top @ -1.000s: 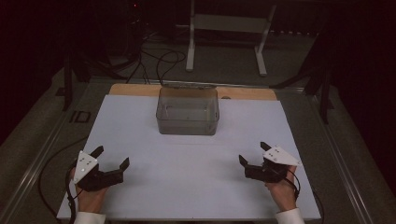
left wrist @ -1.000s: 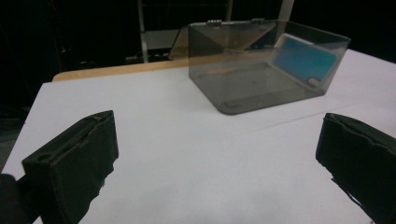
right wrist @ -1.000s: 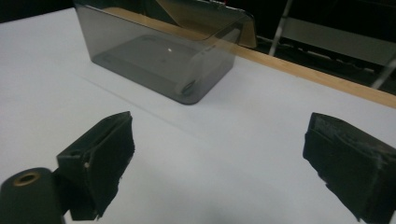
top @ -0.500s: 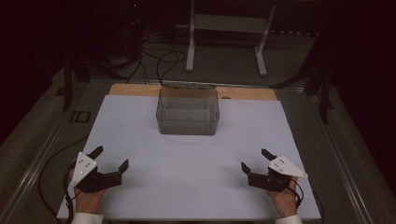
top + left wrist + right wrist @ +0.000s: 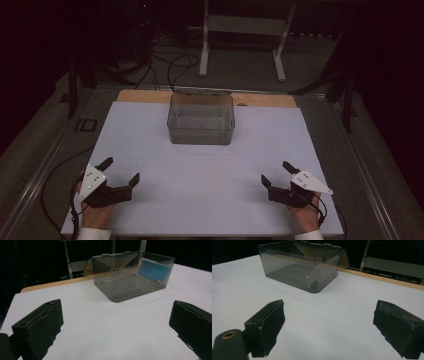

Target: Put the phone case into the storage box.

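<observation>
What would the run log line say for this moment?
left gripper: open, empty | right gripper: open, empty | clear plastic box: lid open, far centre | contact: none

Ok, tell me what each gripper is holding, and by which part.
Nothing is held. The left gripper and right gripper are both open above the white table.

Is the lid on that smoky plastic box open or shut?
Open: the box has its hinged lid swung back behind the far rim.
</observation>
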The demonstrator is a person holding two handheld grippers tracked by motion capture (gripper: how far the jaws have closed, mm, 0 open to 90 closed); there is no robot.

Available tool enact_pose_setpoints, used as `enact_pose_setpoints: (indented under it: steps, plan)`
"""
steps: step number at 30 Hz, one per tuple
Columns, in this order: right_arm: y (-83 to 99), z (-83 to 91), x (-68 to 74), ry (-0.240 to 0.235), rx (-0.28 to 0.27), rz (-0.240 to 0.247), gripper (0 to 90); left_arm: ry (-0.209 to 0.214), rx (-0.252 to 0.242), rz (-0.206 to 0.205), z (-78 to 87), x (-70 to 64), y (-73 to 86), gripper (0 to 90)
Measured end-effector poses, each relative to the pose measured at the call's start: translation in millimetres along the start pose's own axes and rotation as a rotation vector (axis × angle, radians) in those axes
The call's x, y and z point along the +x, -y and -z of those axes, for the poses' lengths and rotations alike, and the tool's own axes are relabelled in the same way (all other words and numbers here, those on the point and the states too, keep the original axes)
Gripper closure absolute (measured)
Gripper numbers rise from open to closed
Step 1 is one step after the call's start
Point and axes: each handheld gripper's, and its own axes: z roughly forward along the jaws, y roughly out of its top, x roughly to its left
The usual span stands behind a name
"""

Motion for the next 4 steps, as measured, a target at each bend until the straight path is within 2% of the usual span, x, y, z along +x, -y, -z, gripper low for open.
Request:
enact_pose_setpoints:
  steps: [4]
  plan:
    - [-0.4, 0.3, 0.4, -0.007, -0.003, -0.001, 10.1, -0.002, 0.021, -0.013, -2.7, -3.3, -0.1, 0.0]
